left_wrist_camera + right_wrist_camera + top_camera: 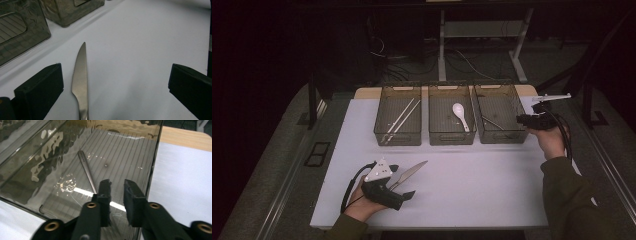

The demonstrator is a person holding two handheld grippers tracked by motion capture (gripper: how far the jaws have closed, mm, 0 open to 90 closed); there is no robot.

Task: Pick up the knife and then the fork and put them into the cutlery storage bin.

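A dim room surrounded a desk [452,200] covered with a white mat, on which three smoked-plastic bins stood in a row. The left bin [397,131] held chopsticks [401,119], the middle bin [451,132] a white spoon [460,115], and the right bin [500,131] a slim metal utensil [86,171], so three sortings appeared done. One steak knife [80,82] remained on the mat, lying between the wide-open jaws of the left gripper [115,85], ungrasped. The right gripper [117,195] hovered at the right bin's wall, its jaws slightly parted and empty, apparently after release.
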